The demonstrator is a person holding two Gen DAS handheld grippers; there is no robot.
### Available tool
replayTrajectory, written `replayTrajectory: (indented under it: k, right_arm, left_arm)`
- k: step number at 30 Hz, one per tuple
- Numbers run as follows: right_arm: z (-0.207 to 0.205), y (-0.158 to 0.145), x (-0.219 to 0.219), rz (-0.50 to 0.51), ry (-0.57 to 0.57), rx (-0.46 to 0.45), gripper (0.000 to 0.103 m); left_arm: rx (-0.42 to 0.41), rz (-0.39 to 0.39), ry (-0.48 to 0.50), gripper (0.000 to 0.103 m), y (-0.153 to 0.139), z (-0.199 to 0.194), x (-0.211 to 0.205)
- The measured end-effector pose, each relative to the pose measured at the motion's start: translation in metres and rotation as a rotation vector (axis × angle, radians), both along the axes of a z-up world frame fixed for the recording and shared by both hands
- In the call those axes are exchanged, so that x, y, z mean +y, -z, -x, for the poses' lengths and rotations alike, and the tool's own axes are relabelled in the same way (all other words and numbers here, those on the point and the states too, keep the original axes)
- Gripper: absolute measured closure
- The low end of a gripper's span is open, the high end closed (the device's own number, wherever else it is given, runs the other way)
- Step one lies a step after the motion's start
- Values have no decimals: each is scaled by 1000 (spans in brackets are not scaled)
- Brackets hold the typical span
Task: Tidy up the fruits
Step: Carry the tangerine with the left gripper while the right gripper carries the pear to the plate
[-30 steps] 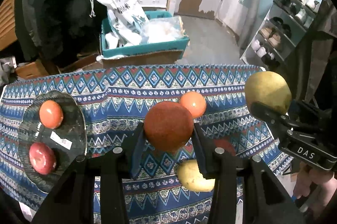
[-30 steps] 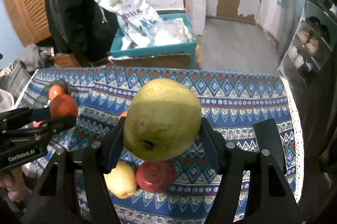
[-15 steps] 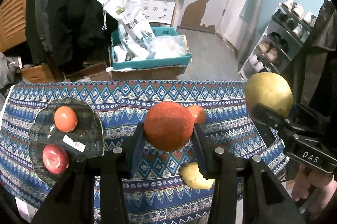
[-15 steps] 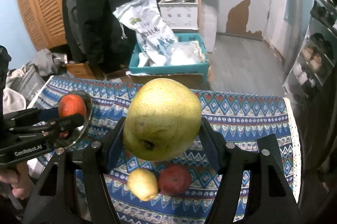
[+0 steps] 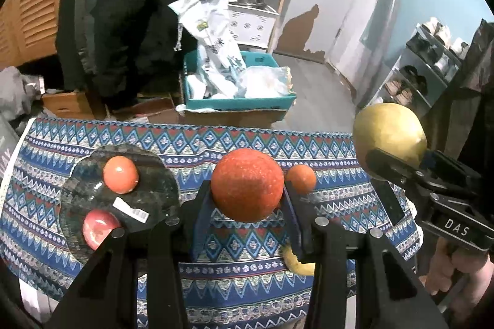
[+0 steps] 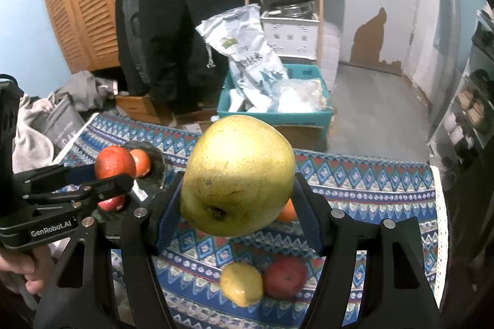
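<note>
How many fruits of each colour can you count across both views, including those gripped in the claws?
Orange: 3 (held orange, plate orange, cloth orange)
Red: 2 (plate apple, cloth apple)
Yellow: 2 (held pear, cloth lemon)
Total: 7
</note>
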State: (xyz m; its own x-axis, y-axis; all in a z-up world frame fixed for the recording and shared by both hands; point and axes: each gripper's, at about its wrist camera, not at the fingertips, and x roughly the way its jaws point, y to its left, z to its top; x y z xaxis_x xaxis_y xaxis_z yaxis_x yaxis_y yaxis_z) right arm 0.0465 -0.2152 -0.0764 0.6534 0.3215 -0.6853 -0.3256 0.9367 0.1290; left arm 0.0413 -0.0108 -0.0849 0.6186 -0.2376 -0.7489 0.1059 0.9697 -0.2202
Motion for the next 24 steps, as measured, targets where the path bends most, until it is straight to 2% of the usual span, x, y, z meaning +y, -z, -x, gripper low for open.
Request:
replayTrajectory:
  k: [13,24]
  right_arm:
    - [-11,2,51,-3,-75,22,36]
    - [-28,15,99,-4,-142,73,36]
  left_arm:
    - [9,22,-81,59,2,3,47]
    - [54,24,-170,59,23,4,96]
